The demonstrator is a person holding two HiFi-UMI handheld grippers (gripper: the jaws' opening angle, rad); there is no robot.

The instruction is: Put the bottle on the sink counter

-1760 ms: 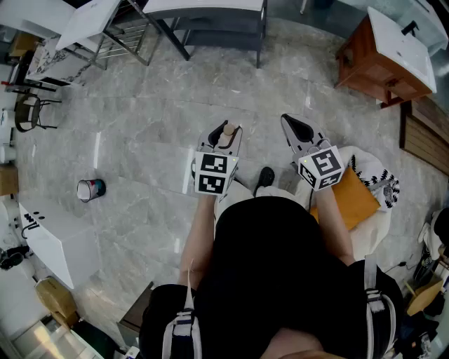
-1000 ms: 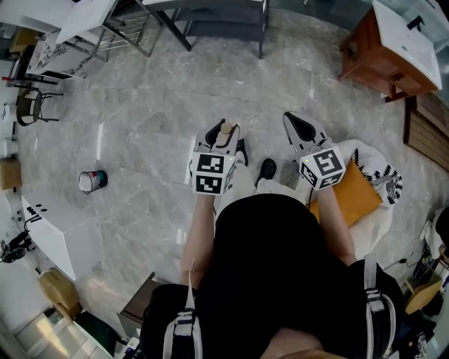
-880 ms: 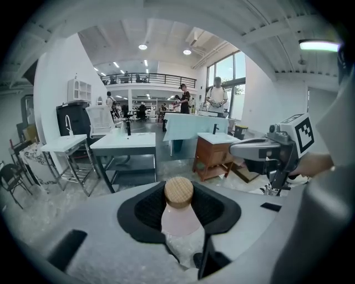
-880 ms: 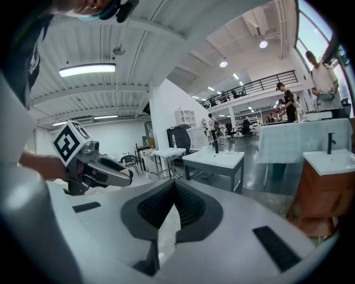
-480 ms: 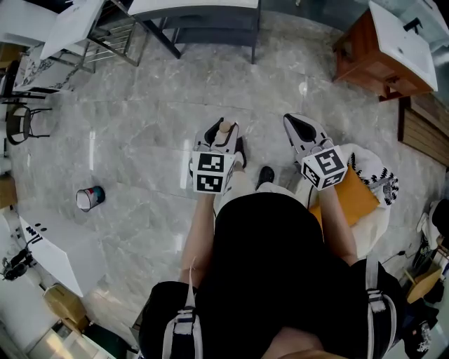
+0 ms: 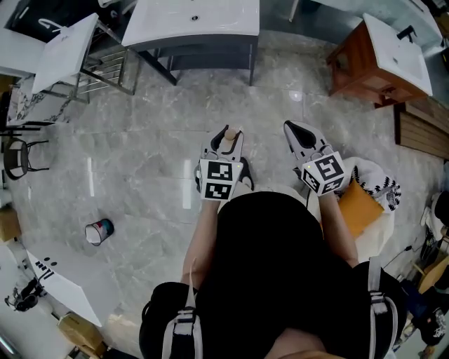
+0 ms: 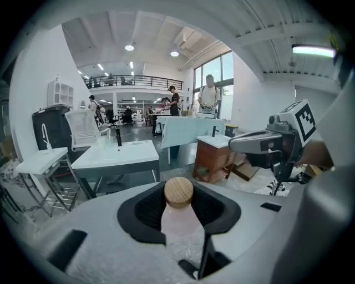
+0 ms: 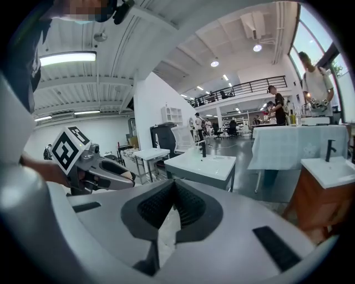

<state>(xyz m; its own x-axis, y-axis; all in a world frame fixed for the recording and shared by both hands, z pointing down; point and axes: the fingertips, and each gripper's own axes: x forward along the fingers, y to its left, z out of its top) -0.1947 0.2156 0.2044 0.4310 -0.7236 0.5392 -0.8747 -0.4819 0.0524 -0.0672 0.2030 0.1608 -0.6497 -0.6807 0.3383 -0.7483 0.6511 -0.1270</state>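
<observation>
Bottle (image 7: pixel 178 222) with wooden cap (image 7: pixel 178 192) sits clamped between the jaws of the left gripper (image 6: pixel 226 137), carried over the floor (image 6: pixel 140 140). Beside it, the right gripper (image 6: pixel 298 133) is closed on nothing. Across the 3 earlier head views, the white sink counter (image 6: pixel 189 17) has slid further into frame and the cup (image 6: pixel 98 231) has dropped back. The person is evidently approaching, so placement looks near but not yet begun.

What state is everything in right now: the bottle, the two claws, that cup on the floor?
bottle: corked, upright, clamped between the left gripper's jaws.
left gripper: shut on the bottle.
right gripper: shut, nothing between its jaws.
cup: lying on its side.
</observation>
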